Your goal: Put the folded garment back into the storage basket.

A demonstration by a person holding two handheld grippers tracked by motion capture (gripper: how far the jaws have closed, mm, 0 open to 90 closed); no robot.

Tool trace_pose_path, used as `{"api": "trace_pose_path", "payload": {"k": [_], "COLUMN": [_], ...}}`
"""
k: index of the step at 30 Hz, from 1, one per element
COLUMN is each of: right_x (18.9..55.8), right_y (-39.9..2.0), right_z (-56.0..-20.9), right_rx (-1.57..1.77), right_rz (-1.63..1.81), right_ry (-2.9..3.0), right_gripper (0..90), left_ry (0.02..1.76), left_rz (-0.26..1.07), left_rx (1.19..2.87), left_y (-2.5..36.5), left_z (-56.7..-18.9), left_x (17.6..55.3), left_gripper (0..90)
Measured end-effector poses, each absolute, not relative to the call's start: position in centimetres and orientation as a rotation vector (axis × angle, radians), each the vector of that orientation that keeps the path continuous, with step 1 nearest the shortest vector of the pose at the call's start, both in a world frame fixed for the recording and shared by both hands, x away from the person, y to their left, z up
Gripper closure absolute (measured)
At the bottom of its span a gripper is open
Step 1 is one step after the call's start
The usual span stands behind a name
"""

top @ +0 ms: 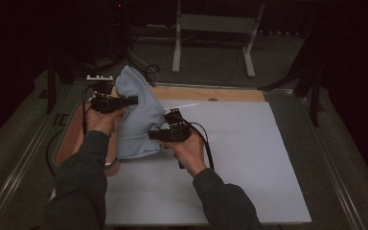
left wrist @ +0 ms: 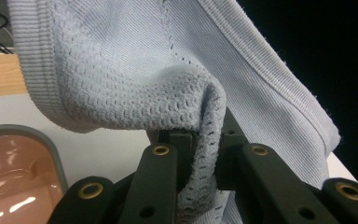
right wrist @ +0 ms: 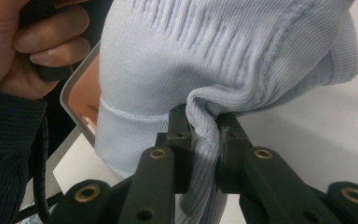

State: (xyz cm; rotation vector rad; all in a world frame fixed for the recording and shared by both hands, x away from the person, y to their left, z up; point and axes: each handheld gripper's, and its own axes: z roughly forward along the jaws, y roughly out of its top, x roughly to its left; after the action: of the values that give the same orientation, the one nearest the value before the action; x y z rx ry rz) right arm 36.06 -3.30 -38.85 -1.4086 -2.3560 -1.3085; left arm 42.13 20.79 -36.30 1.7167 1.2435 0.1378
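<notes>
- We hold the light blue knit garment [top: 136,115] up off the counter [top: 239,158] at the centre left of the high view, bunched and hanging between our two grippers.
- Our left gripper [top: 129,100], at the upper left of the high view, has its jaws nearly closed on a fold of the open-knit part of the garment [left wrist: 135,70]; the cloth is pinched between the jaws at the lower middle of the left gripper view.
- Our right gripper [top: 154,134], just right of the garment's lower part, also has its jaws nearly closed, on a ribbed fold of the garment [right wrist: 223,51] at the lower middle of the right gripper view.
- Each grip takes only a narrow fold, so we judge a sharp pull apart could drag the knit out of one pair of jaws and let that side drop.
- The loose open knit could snag on a jaw edge and stretch if we tug hard.
- The garment's lower hem hangs just over the rim of the pink tray [top: 67,143] at the left; lowering carelessly could drape it half in the tray, half on the counter.
</notes>
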Motion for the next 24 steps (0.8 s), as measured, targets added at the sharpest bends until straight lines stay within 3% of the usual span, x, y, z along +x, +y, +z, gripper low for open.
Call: {"api": "trace_pose_path", "payload": {"k": [24], "right_x": [35.8], "right_y": [-0.6], "right_z": [-38.9], "right_rx": [-1.369], "right_rz": [-1.330], "right_ry": [-2.349], "right_gripper": [79.4], "left_ry": [1.261], "left_rz": [0.186], "left_rx": [1.735], "left_y": [23.0], "left_z": [-35.5], "left_x": [41.7], "left_gripper": [82.6]}}
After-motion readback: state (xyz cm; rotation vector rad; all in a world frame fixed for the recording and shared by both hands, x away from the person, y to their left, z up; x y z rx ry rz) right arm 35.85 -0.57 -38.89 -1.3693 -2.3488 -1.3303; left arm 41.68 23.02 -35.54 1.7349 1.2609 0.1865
